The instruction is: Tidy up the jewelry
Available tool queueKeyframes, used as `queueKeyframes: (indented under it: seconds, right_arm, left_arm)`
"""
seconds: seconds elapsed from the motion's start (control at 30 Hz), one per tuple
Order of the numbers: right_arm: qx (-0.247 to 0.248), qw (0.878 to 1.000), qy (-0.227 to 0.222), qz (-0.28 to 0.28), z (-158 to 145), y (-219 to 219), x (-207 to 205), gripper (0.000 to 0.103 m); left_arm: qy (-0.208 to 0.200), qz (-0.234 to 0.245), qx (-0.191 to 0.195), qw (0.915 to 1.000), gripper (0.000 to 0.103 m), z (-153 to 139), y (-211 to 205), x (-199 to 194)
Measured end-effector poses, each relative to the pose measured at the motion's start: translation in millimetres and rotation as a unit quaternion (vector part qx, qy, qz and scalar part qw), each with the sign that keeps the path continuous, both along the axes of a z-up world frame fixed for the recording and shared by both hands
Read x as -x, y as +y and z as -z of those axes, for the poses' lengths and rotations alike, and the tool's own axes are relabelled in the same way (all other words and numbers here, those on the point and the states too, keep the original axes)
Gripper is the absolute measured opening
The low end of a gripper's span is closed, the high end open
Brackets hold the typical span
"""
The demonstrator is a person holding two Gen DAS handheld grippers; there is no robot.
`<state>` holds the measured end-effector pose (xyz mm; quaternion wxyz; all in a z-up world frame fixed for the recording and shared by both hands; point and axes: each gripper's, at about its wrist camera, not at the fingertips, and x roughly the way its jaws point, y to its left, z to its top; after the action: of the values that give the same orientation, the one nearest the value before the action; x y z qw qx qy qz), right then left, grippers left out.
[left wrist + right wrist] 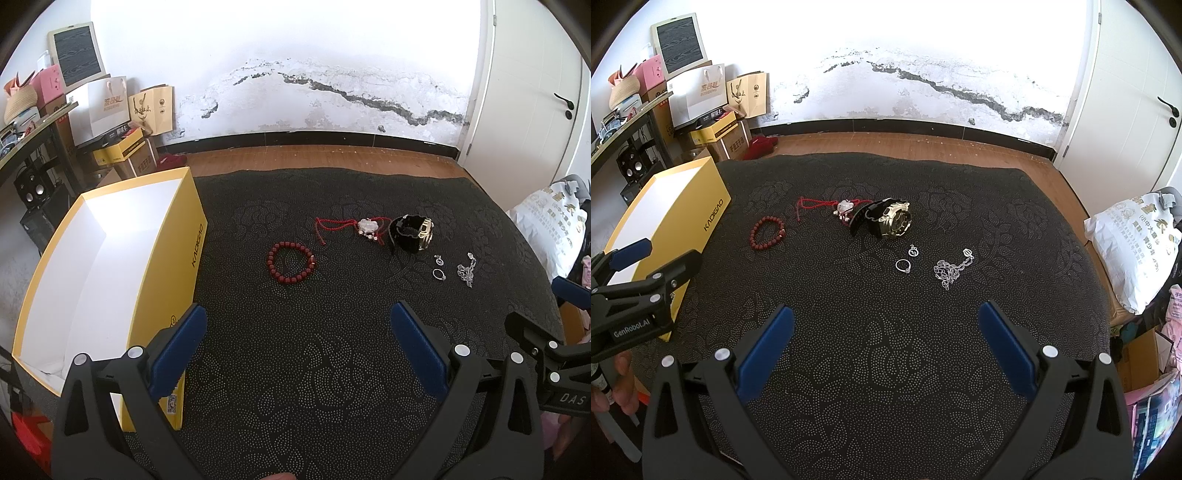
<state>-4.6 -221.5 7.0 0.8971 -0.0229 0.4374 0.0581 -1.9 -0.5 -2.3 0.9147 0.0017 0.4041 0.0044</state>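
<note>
On a dark patterned mat (pixel 314 362) lie a red bead bracelet (pixel 291 261) (pixel 767 233), a red cord pendant (pixel 365 227) (pixel 844 207), a black and gold watch (pixel 412 233) (pixel 892 220), a silver ring (pixel 438 274) (pixel 903 266), a small silver charm (pixel 439 260) (pixel 913 251) and a silver chain (pixel 466 271) (pixel 947 270). An open yellow box (pixel 177 258) (pixel 701 206) with a white inside stands at the left. My left gripper (pixel 297 323) is open, short of the bracelet. My right gripper (pixel 886 321) is open, short of the ring.
Paper bags and cartons (pixel 110 110) are stacked at the back left beside a shelf. A white plastic bag (pixel 1137 243) lies at the mat's right edge. Wooden floor (pixel 923 147) and a cracked white wall lie beyond, with a white door (pixel 1137 92) at the right.
</note>
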Motion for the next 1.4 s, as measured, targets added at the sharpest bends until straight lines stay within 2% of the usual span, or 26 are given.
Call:
queueKeyframes:
  seconds: [0.83,1.4]
  right_arm:
    - [0.001,1.000,0.002,0.001,-0.8,-2.0,-1.7,0.097]
    - [0.000,1.000,0.006,0.010,3.6,-3.4,-15.2,0.097]
  left_arm:
    - [0.011,0.004,-0.005,0.9999,0.097,6.7,1.0,-1.7]
    - [0.039,-0.012,-0.041,0.9983,0.097,35.6,-5.1,-49.3]
